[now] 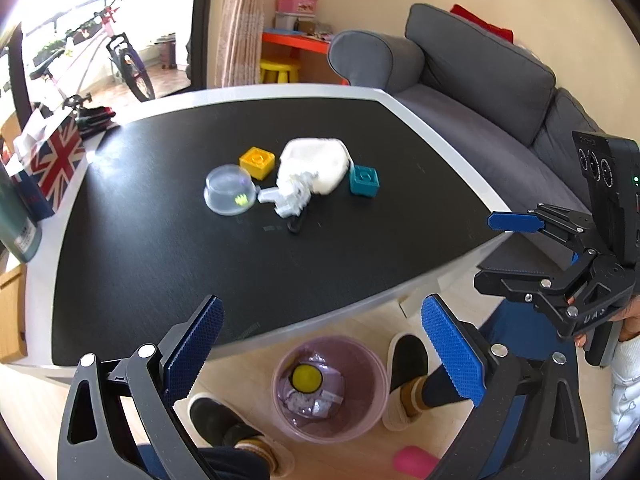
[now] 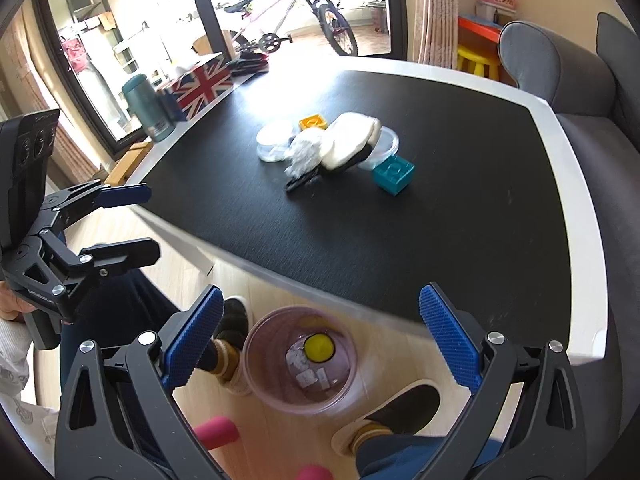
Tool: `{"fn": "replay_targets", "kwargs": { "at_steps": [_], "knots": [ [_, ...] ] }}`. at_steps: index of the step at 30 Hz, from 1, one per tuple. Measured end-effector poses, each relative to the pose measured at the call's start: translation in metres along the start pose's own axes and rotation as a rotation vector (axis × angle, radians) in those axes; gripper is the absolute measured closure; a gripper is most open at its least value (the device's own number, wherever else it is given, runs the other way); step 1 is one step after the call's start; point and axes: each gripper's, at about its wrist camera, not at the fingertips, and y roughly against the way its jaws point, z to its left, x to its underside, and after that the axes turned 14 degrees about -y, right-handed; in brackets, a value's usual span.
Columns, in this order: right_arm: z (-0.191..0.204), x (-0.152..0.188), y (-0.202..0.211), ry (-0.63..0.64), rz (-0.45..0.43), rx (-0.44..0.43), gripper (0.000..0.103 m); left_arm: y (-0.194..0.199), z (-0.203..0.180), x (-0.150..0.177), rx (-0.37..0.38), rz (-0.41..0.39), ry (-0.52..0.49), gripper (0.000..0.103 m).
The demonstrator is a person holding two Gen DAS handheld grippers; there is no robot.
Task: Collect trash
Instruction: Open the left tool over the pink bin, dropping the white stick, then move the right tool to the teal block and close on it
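Left wrist view: black table with white rim, grey sofa beside.

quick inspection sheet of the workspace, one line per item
surface: black table top with a white rim, bare apart from one cluster near its middle
job's things: crumpled white tissue, clear plastic bowl and small white scraps beside it on the table; pink trash bin on the floor below the table edge, holding a yellow round item and scraps
clutter: yellow toy block, teal toy block
grippers: left gripper and right gripper both open, nothing between the pads, both above the bin
cables: nothing seen
surroundings: grey sofa, union jack box, bicycle, the person's feet in slippers either side of the bin
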Motion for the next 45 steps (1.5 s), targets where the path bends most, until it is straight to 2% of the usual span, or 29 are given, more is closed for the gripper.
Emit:
{"fn": "replay_targets", "kwargs": {
  "at_steps": [13,20,30,36,42,45],
  "knots": [
    [-0.012,-0.062,-0.024,0.022,-0.015,0.029,0.006,-0.012,0.033,-0.029,-0.028,-0.026,0.016,0.008],
    [-0.019,-0.086,-0.055,0.042,0.022,0.047,0.006,-0.023,0.046,-0.038,-0.026,-0.02,0.029,0.008],
    [-0.027,-0.103,-0.103,0.055,0.09,0.046,0.006,-0.039,0.063,-0.043,-0.024,-0.002,0.047,0.008],
    [-0.031,-0.106,-0.127,0.059,0.127,0.056,0.027,-0.048,0.068,-0.042,-0.016,0.013,0.053,0.008],
    [-0.034,-0.103,-0.138,0.066,0.138,0.077,0.06,-0.054,0.068,-0.042,-0.006,0.017,0.052,0.008],
    [-0.035,-0.102,-0.138,0.069,0.133,0.079,0.064,-0.056,0.067,-0.043,-0.003,0.018,0.05,0.008]
  ]
}}
